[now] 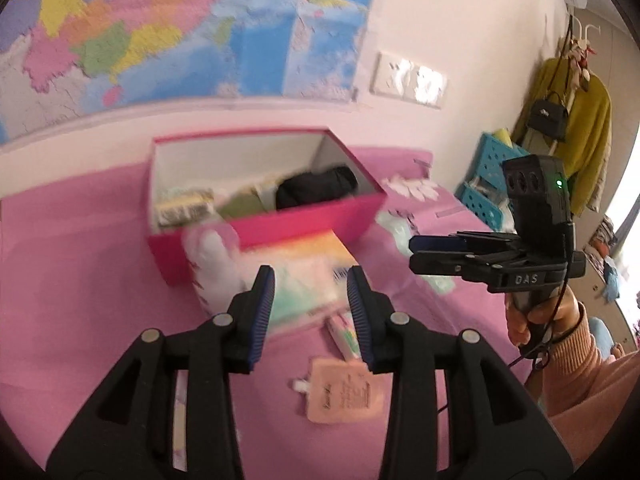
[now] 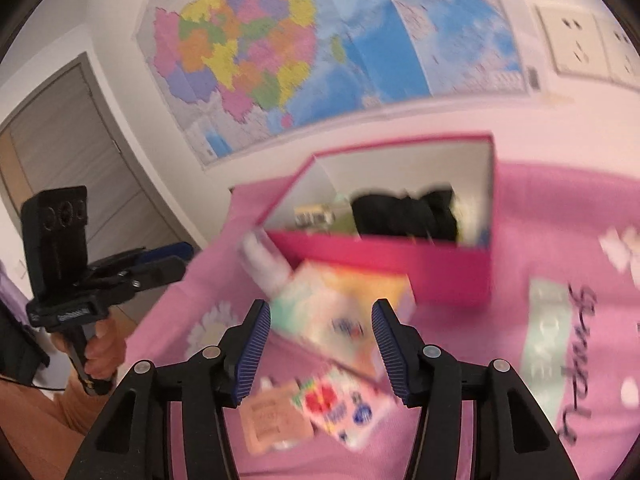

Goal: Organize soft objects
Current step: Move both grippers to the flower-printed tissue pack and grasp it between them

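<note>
**Both grippers empty above the pink bedspread**

A pastel tissue pack (image 1: 298,276) lies on the pink bedspread (image 1: 72,248) against the front wall of the pink box (image 1: 316,220); it shows beyond and between the left gripper (image 1: 310,312) fingers, untouched. In the right wrist view the same pack (image 2: 340,312) sits just past the right gripper (image 2: 322,344). Both grippers stand with jaws apart and nothing between the pads.

A white plush toy (image 1: 212,264) leans at the box's near corner. Inside the box lie a black cloth bundle (image 1: 316,188) and an olive-green item (image 1: 242,204). Nearer the fingers lie a peach pouch (image 1: 340,392) and a small floral packet (image 2: 344,408). A map (image 2: 248,48) hangs on the wall.
</note>
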The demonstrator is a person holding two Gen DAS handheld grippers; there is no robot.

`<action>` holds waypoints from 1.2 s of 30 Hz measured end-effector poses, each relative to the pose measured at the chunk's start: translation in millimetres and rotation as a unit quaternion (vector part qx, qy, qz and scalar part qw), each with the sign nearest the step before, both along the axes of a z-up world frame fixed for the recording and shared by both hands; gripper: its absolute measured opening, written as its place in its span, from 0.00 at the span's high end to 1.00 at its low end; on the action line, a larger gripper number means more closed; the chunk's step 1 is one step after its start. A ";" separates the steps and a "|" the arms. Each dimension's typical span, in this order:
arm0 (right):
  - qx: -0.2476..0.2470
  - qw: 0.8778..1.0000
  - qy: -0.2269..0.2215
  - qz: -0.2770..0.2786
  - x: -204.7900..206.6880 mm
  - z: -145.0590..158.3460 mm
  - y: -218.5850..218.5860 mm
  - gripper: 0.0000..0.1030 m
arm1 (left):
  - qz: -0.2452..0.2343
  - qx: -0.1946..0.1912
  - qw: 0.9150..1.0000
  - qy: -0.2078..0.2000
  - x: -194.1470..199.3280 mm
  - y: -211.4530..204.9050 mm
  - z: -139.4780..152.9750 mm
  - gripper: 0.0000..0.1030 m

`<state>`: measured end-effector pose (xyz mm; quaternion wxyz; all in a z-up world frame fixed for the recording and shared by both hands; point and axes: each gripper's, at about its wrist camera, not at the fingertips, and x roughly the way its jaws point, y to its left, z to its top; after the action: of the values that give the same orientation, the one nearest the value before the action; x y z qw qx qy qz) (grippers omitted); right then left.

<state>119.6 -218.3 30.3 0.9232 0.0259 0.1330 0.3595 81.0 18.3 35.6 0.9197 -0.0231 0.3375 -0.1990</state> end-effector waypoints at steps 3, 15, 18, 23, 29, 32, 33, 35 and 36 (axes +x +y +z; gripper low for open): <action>0.007 1.000 0.028 -0.005 2.7 -21.9 -7.8 0.48 | -0.010 0.001 1.000 0.027 -0.3 -10.5 -19.2 0.62; 0.025 0.994 0.101 -0.014 20.6 -74.9 -15.1 0.48 | -0.034 0.001 0.993 0.116 10.4 -45.9 -77.2 0.62; 0.027 0.994 0.107 -0.013 22.4 -80.6 -13.8 0.48 | -0.040 0.001 0.991 0.130 13.4 -51.7 -86.5 0.62; 0.026 0.994 0.107 -0.010 22.7 -84.8 -8.6 0.48 | -0.038 -0.003 0.989 0.144 18.3 -55.9 -95.2 0.62; 0.030 0.994 0.107 -0.012 24.5 -87.4 -6.1 0.49 | -0.036 -0.010 0.987 0.158 24.7 -57.4 -98.8 0.62; 0.036 0.993 0.109 -0.010 25.7 -88.1 -6.3 0.51 | -0.036 -0.017 0.986 0.164 27.8 -57.6 -101.6 0.66; 0.035 0.993 0.110 -0.011 26.1 -88.5 -5.1 0.52 | -0.036 -0.018 0.986 0.164 28.0 -58.0 -101.9 0.66; 0.035 0.993 0.112 -0.008 26.2 -89.7 -4.5 0.58 | -0.038 -0.018 0.986 0.164 27.9 -58.2 -102.1 0.67; 0.036 0.993 0.112 -0.008 26.7 -89.8 -4.1 0.58 | -0.038 -0.016 0.986 0.164 27.9 -58.4 -102.1 0.67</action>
<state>146.3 -222.4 -59.5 0.9037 0.1002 0.2225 0.3519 109.0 -40.1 -66.5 0.8434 -0.0576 0.4809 -0.2324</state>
